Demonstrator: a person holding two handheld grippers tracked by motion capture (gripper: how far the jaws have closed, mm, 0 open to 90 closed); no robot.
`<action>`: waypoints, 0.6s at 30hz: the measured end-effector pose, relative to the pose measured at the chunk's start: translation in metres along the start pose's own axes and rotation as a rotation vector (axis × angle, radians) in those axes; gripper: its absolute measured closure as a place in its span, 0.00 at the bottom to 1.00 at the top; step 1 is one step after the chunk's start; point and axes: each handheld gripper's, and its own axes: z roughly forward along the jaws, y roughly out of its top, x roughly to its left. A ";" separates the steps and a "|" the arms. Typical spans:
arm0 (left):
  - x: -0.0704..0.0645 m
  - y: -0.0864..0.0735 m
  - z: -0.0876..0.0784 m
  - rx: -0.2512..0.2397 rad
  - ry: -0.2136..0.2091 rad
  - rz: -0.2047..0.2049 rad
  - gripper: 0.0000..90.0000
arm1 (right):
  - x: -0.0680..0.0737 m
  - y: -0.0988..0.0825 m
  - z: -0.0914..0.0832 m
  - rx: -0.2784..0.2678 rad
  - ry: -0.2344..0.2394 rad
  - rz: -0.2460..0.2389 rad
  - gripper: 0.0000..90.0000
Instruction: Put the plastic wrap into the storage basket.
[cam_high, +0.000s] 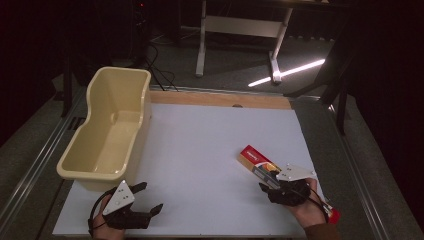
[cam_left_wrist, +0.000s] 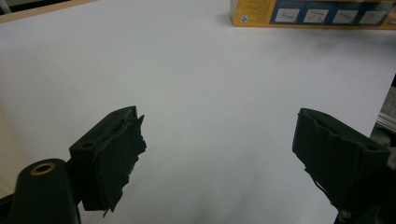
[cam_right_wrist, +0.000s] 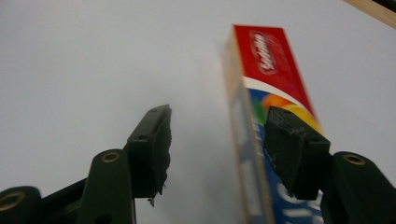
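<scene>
The red-ended box (cam_high: 256, 161), long axis 10-to-4 o'clock, has its near end between the right gripper's (cam_high: 267, 181) narrowed jaws, one pad touching and the other just clear, while the left gripper (cam_high: 150, 196) gapes wide.

High view: from above the near edge, facing forward and down on the white table (cam_high: 210, 145). Left gripper view: low over the table, looking across to the box (cam_left_wrist: 312, 14). Right gripper view: close along the same box (cam_right_wrist: 271, 79), shared by all views.
</scene>
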 end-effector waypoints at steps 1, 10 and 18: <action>0.000 0.000 0.000 0.001 0.000 0.000 0.17 | -0.004 0.001 -0.001 0.017 -0.009 -0.005 0.46; -0.001 0.000 0.001 0.005 0.002 0.006 0.17 | -0.029 0.006 0.000 0.155 -0.051 -0.016 0.37; -0.001 -0.001 0.001 0.010 0.000 0.005 0.17 | -0.045 0.006 0.006 0.318 -0.052 -0.049 0.31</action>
